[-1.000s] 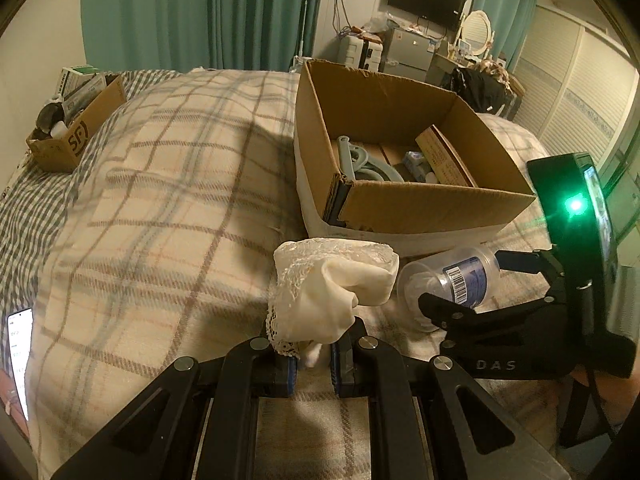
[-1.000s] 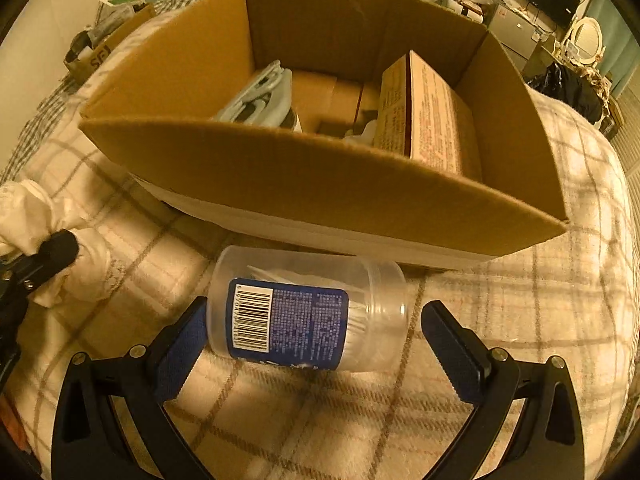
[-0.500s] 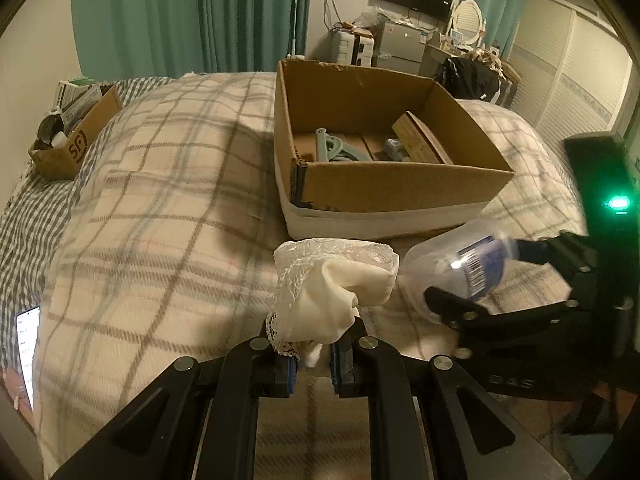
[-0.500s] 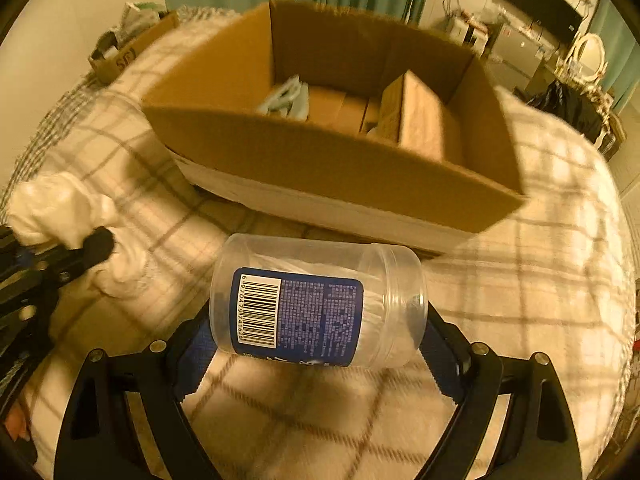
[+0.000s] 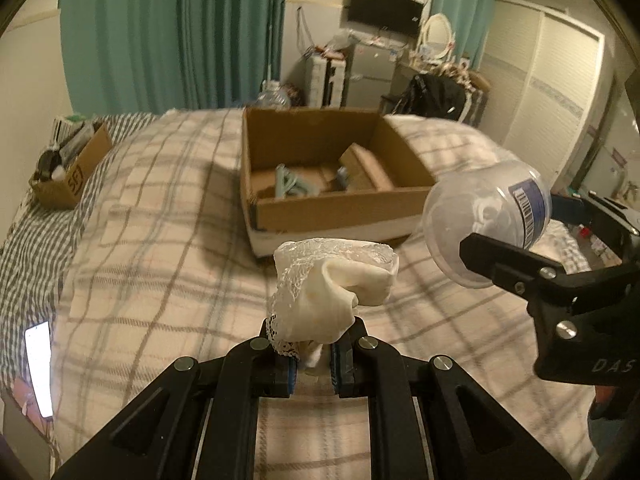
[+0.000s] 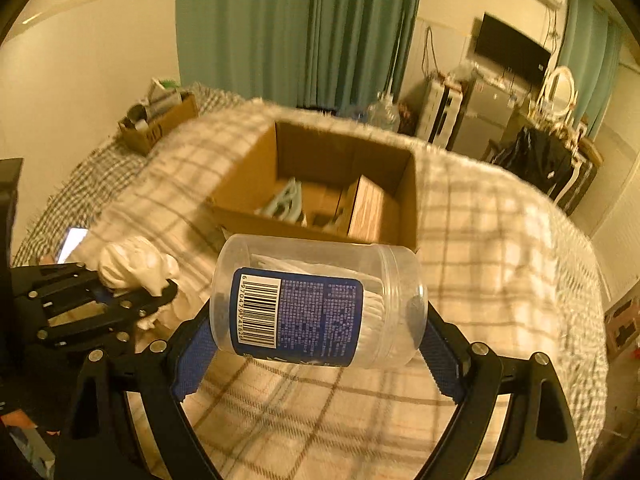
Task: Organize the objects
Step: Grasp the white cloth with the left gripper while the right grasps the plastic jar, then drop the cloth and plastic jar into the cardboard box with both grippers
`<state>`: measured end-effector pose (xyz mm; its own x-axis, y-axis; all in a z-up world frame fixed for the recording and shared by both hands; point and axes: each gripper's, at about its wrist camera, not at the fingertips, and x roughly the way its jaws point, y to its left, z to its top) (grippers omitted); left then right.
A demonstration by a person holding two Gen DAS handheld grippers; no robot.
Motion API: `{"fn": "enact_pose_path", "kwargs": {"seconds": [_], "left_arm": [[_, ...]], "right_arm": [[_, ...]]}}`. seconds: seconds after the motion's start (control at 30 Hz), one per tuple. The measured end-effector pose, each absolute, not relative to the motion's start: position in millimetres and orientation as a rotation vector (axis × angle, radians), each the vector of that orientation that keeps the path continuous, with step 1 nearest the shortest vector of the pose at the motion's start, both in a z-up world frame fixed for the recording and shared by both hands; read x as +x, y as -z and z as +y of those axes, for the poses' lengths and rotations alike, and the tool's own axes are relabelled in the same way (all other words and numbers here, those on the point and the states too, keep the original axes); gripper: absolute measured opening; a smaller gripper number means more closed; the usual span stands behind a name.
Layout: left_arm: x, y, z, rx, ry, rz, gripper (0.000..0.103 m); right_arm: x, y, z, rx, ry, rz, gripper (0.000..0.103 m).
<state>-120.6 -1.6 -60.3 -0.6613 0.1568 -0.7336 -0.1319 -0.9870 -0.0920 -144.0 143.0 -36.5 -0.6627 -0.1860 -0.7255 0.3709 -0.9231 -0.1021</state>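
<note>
My left gripper is shut on a white lace-edged cloth, held above the plaid bed; it also shows in the right wrist view. My right gripper is shut on a clear plastic jar with a blue barcode label, held sideways in the air; the jar shows at the right of the left wrist view. The open cardboard box sits on the bed beyond both grippers, with a pale green hanger and a brown packet inside.
A small cardboard box of clutter sits at the bed's far left edge. A lit phone lies at the near left edge. Green curtains, a wardrobe and cluttered furniture stand behind the bed.
My right gripper closed on the jar and lifted it off the bed. Both grippers rose and pulled back, so the box looks farther away.
</note>
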Motion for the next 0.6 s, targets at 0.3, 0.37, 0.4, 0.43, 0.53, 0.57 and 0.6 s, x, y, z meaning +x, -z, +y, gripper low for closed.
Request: {"fn": "enact_pose_path", "kwargs": {"seconds": [0.3, 0.37, 0.4, 0.43, 0.53, 0.57, 0.6], "left_arm": [[-146.8, 19.4, 0.3, -1.134, -2.721, -0.037, 0.012], [-160.8, 10.4, 1.5, -1.114, -2.723, -0.038, 0.012], [-166.9, 7.3, 1.8, -1.107, -2.725, -0.039, 0.012], [-177.0, 3.5, 2.3, -1.1, -2.724, -0.045, 0.012], [-202.5, -2.9, 3.2, -1.081, -2.724, -0.051, 0.012], [-211.9, -4.6, 3.9, -1.072, -2.729, -0.046, 0.012], [-222.5, -6.0, 4.5, -1.067, -2.736, -0.036, 0.012]], "right_arm": [[-146.1, -26.3, 149.3, 0.919, 2.647, 0.361, 0.088], [-157.0, -37.4, 150.4, 0.896, 2.657, 0.366, 0.088], [-162.2, -41.1, 150.7, 0.887, 2.664, 0.371, 0.088], [-167.7, -44.8, 150.9, 0.877, 2.671, 0.376, 0.088], [-191.6, -55.8, 150.0, 0.849, 2.685, 0.376, 0.088], [-204.5, -58.1, 150.1, 0.846, 2.689, 0.366, 0.088], [-213.3, -59.3, 150.6, 0.84, 2.698, 0.356, 0.088]]}}
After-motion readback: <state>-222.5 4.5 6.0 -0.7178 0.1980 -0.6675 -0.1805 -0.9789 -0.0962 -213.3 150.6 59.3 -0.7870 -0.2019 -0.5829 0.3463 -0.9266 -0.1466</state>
